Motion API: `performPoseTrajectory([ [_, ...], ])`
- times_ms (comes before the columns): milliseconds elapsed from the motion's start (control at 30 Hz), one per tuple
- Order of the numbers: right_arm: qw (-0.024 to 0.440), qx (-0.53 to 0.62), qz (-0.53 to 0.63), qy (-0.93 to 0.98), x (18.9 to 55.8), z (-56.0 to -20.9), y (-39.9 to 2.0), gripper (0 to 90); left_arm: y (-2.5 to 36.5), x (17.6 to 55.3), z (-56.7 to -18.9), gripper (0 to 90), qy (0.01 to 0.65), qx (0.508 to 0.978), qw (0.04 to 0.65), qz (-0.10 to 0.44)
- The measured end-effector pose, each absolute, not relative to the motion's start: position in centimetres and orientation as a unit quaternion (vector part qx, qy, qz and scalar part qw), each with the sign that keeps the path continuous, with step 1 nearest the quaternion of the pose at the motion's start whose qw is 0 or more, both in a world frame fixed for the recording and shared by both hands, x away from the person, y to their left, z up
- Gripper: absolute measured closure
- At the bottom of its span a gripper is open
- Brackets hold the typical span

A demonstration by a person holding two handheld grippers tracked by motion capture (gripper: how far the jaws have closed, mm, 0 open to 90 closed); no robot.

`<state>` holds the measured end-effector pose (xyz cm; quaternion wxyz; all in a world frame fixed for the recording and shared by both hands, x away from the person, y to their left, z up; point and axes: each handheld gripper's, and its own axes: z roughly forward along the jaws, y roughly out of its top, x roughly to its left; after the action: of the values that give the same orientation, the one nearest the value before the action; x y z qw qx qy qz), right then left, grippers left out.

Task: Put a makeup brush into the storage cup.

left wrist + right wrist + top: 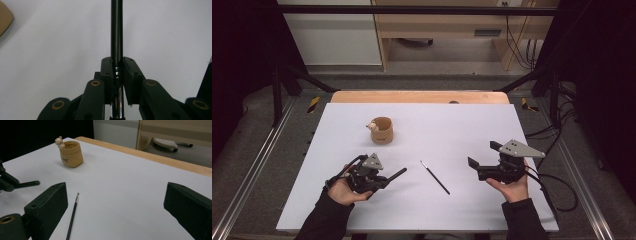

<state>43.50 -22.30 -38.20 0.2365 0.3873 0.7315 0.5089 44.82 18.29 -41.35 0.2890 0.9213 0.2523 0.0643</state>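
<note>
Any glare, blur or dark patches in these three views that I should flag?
High view: evenly lit white table, surroundings black. Left gripper view: left gripper shut on a black pen, a glare streak on its shiny lower barrel, soft focus. Right gripper view: near jaws blurred; tan cup and thin brush sharp.

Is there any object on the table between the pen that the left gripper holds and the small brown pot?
Nothing visible is in the way. The left gripper is shut on the black pen, and only bare white table lies between it and the brown pot. The thin brush lies off to the side.
</note>
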Motion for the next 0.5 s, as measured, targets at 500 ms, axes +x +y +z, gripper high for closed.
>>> performPoseTrajectory([
  [500,0.229,0.363,0.497,0.755,43.3,-38.3,-20.4,5.9,17.3,44.1,-40.5,78.9,0.243,0.910,0.330,0.070],
])
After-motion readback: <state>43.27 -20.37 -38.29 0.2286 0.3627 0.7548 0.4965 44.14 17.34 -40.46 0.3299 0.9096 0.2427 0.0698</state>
